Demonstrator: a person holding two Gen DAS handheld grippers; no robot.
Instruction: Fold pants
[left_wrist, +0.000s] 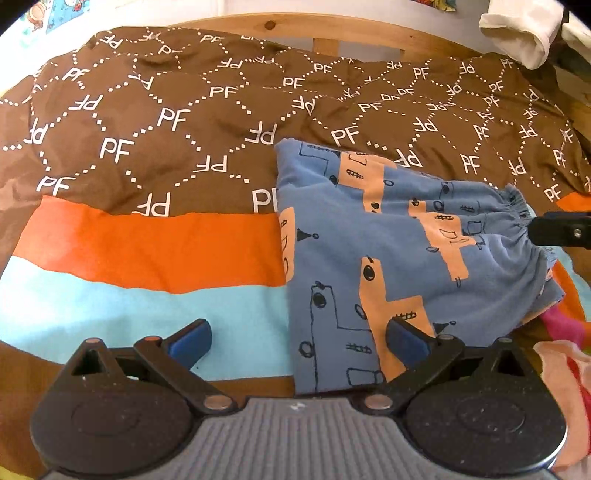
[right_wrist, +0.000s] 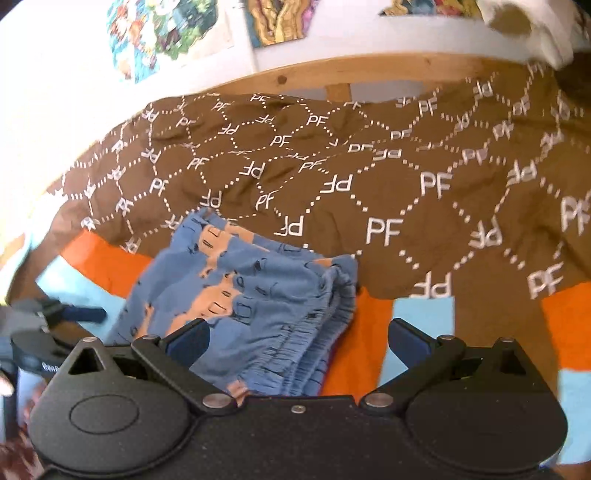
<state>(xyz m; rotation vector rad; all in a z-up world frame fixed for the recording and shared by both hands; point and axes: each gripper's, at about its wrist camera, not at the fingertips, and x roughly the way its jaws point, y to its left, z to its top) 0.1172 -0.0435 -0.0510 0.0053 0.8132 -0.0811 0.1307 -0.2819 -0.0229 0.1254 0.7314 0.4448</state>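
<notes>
The blue pants (left_wrist: 388, 258) with orange shapes and black drawings lie folded on the bedspread, with the gathered waistband at the right. My left gripper (left_wrist: 299, 341) is open at the pants' near left corner, its right finger (left_wrist: 406, 341) over the cloth and its left finger over bare bedspread. In the right wrist view the pants (right_wrist: 251, 291) lie just ahead of my right gripper (right_wrist: 299, 341), which is open wide above the waistband end. One black finger of the right gripper (left_wrist: 561, 229) shows by the waistband. The left gripper (right_wrist: 66, 314) appears at the far left.
The bedspread (left_wrist: 147, 140) is brown with white PF letters, then orange and light blue bands. A wooden bed frame (left_wrist: 325, 40) runs behind it. A white cloth (left_wrist: 524, 33) hangs at the top right. Pink and red clothing (left_wrist: 565, 354) lies right of the pants.
</notes>
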